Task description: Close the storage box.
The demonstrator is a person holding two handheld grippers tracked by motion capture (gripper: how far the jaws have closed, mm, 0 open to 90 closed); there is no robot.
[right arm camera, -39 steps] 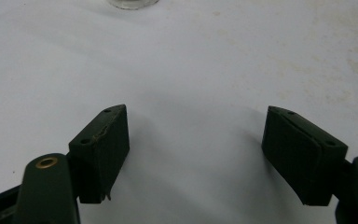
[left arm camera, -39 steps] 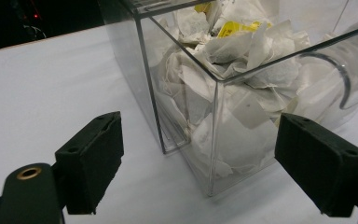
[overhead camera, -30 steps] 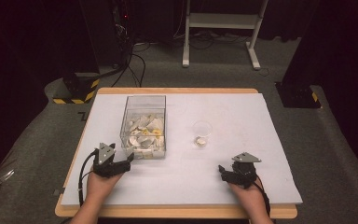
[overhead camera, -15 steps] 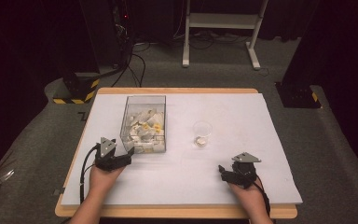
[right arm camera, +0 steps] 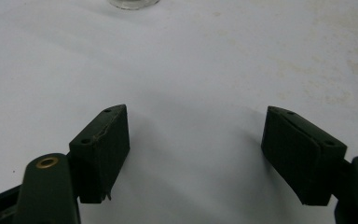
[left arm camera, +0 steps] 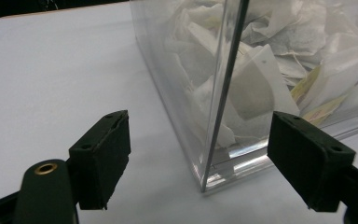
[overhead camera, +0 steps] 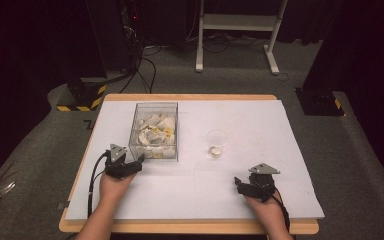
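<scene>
A clear plastic box (overhead camera: 154,131) full of white tea bags (left arm camera: 265,79) stands left of centre on the white-covered table (overhead camera: 260,120). My left gripper (overhead camera: 136,163) sits at the box's near left corner. In the left gripper view that gripper (left arm camera: 198,163) is open, and the box's corner edge (left arm camera: 216,135) rises between its jaws without touching the pads. These jaws have just been closing a little. A small clear cup (overhead camera: 216,144) with something pale in it stands right of the box. My right gripper (overhead camera: 240,184) rests near the front right, open (right arm camera: 196,158) over bare sheet.
The cup's base (right arm camera: 133,3) shows at the top of the right gripper view. Beyond the table's far edge, a yellow-and-black striped base (overhead camera: 82,97), cables and a white stand (overhead camera: 235,30) sit on the dark floor.
My left gripper has slid forward and slightly right, up to the box's near corner. The right gripper has stayed where it was.
</scene>
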